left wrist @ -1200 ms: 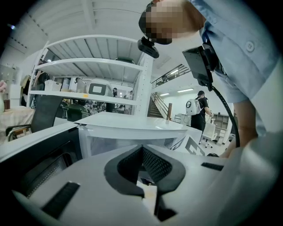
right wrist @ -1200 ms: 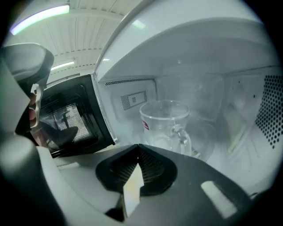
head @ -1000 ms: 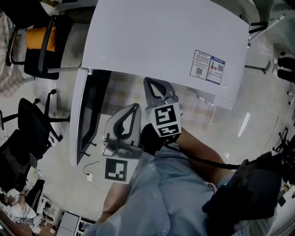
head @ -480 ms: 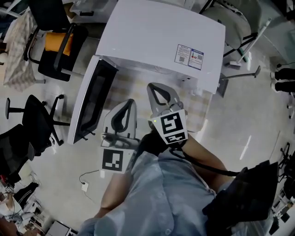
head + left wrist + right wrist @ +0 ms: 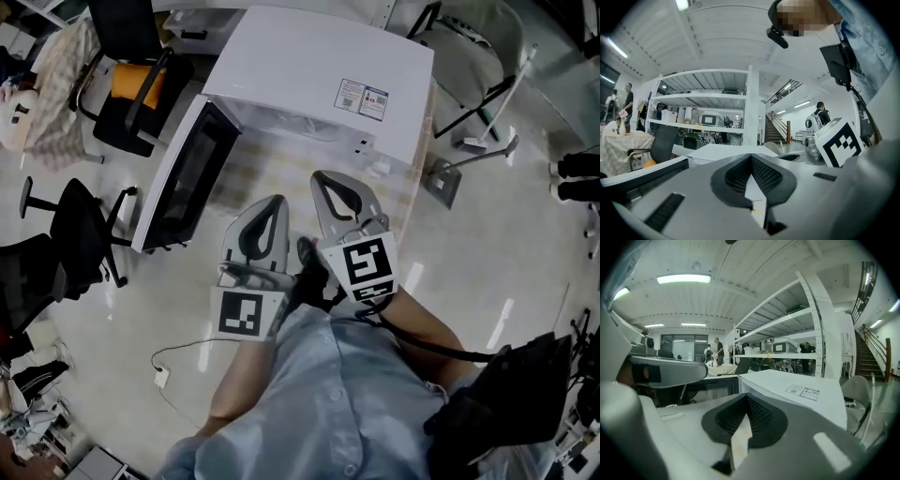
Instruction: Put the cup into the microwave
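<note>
White microwave [image 5: 309, 75] stands with its dark-windowed door [image 5: 183, 173] swung wide open

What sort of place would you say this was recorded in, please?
Probably an open lab or workshop hall: tall white storage shelving, a staircase to an upper level, and a black office chair.

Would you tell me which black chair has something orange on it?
The upper chair, at the head view's top left; the lower chair shows only black.
</note>
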A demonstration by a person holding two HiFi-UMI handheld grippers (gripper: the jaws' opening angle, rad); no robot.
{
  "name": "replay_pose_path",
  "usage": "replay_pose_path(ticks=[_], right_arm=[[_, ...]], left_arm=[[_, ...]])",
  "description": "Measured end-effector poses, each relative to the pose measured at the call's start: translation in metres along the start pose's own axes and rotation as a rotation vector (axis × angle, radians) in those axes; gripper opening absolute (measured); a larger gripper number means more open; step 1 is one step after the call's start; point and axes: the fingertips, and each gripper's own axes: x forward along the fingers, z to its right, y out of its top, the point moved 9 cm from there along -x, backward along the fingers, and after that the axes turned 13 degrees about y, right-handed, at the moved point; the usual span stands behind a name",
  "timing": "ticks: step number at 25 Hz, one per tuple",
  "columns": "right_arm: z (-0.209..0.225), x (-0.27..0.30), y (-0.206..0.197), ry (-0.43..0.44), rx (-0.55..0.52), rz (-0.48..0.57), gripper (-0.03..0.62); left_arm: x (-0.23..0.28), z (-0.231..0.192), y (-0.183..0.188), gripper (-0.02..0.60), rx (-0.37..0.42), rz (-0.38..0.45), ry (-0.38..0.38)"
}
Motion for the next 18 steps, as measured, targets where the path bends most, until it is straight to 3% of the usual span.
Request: replay_pose_path(ticks=[10,18], right_arm=[[-0.018,-0.078,0.009,0.010,-0.047,0.063,0.000],[-0.022,-0.111,0.012,0.008,-0.068,0.111,0.000]], left_arm=[[-0.046,0.058,0.019,0.005,0.040,0.028,0.013],[-0.061,0.080,0.026,0.005,0.046,0.083,0.025]])
